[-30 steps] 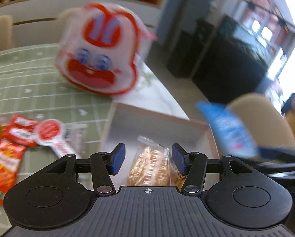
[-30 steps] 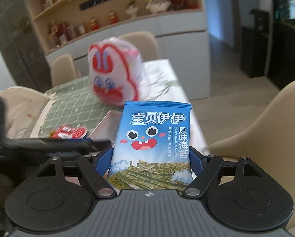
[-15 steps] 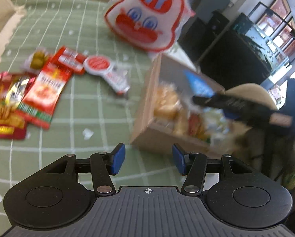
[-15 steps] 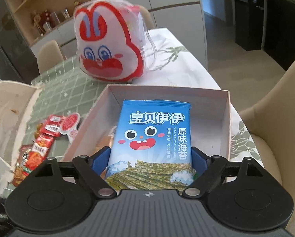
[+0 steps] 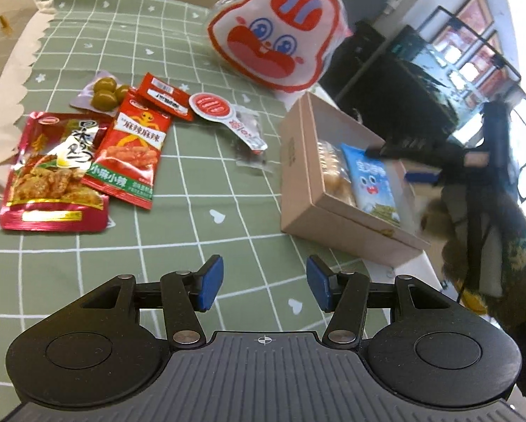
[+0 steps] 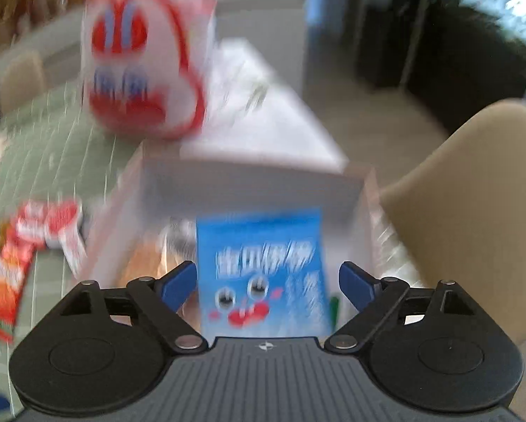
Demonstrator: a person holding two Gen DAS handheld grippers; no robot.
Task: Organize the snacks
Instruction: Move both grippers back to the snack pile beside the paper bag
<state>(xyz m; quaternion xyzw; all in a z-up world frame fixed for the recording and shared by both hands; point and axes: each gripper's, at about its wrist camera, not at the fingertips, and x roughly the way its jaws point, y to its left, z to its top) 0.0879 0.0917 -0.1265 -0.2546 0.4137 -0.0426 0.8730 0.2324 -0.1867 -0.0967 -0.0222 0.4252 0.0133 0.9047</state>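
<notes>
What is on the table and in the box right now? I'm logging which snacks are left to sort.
rabbit-face bag: 1, white and red, table behind box
cardboard box: 1, tan, table's right edge
seaweed packet: 1, blue, in box
biscuit pack: 1, clear, in box, left of seaweed packet
large red packets: 2, table left
small red sachet: 1, beside olives
olive pack: 1, green
round-label packet: 1, red and white, left of box
left gripper: open, empty
right gripper: open, over box

The left wrist view looks down from above the green checked tablecloth (image 5: pixel 192 218) toward the cardboard box (image 5: pixel 308 183) at its right. The right wrist view, blurred, faces closely into that box (image 6: pixel 248 179); both share it and the rabbit-face bag (image 5: pixel 277 31).
</notes>
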